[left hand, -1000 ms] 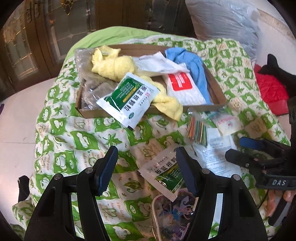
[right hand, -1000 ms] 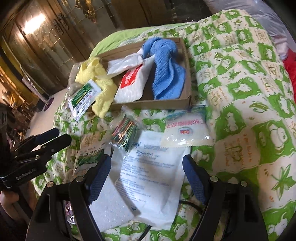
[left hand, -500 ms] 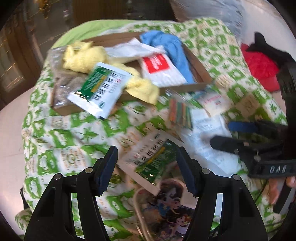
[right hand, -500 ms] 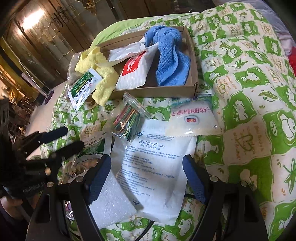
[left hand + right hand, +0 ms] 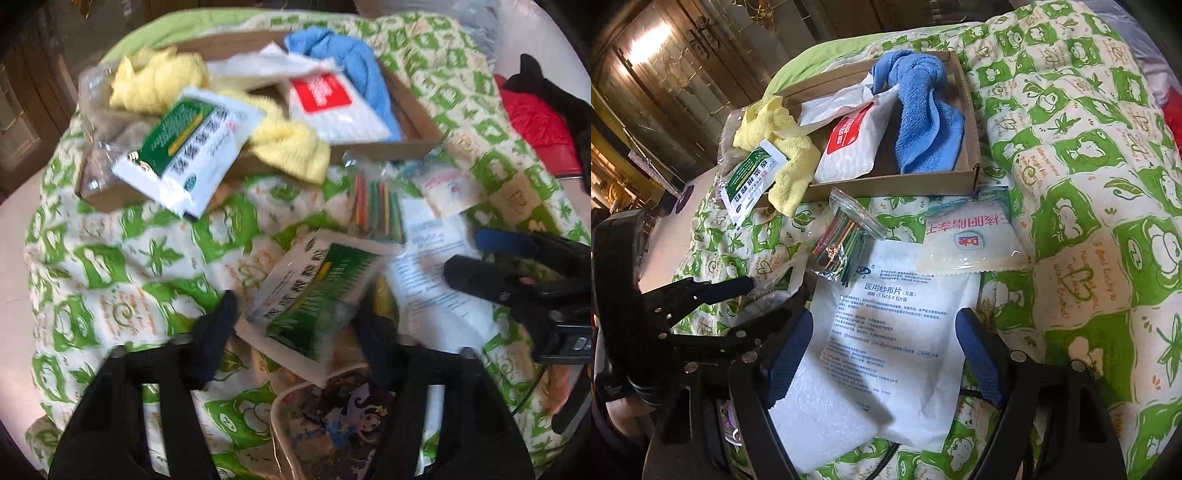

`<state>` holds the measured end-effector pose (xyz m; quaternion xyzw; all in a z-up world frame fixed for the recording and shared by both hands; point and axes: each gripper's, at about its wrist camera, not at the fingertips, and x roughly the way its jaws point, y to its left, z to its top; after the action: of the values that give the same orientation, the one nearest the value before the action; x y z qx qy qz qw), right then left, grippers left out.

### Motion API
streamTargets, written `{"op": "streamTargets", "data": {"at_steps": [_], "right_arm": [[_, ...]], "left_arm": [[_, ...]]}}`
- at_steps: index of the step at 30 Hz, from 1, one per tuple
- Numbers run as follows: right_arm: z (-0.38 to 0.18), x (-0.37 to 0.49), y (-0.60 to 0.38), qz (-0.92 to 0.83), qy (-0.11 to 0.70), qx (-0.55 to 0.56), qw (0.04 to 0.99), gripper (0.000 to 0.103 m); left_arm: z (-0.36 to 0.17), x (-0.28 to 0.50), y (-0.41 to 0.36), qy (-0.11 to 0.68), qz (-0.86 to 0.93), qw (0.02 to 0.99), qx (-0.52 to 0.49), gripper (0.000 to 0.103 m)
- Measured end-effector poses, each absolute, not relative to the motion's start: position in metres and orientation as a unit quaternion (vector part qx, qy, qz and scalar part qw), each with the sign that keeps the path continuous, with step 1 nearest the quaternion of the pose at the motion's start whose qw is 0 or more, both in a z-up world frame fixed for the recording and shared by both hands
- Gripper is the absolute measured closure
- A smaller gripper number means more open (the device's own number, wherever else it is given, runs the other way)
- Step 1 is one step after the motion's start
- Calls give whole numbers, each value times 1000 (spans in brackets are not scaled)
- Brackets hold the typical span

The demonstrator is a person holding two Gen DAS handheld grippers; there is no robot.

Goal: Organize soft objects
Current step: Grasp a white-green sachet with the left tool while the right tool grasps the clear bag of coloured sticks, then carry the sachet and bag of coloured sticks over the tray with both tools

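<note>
Left gripper (image 5: 295,332) closing, green sachet (image 5: 314,291) between its jaws.

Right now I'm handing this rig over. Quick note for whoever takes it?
Left gripper: fingers have just been closing around the green sachet on the quilt; the blur hides whether they grip it.
Right gripper: open above the gauze pack, holding nothing.
Done: blue towel, yellow cloth, red-label pack and second green sachet lie in or over the cardboard tray.
Left: gauze pack, Dole pouch, bag of coloured sticks, white foam pad and cartoon pouch, all on the quilt.
</note>
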<state>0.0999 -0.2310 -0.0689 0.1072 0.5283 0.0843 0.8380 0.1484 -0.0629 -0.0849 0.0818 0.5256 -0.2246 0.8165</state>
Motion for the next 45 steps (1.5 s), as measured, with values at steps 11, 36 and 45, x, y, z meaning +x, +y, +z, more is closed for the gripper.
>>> {"op": "streamTargets", "data": {"at_steps": [11,36,45], "right_arm": [[-66,131,-209,96,559,134,812,23],[-76,155,-169,107,552,68,824,77],[-76,136,-187,107,553,109,819,77]], "left_arm": [[-66,141,-53,483,-206,846,88,96],[-79,163,-42,505,-186,843,20,87],[-62,154,-48,458,-194,867,24,96]]}}
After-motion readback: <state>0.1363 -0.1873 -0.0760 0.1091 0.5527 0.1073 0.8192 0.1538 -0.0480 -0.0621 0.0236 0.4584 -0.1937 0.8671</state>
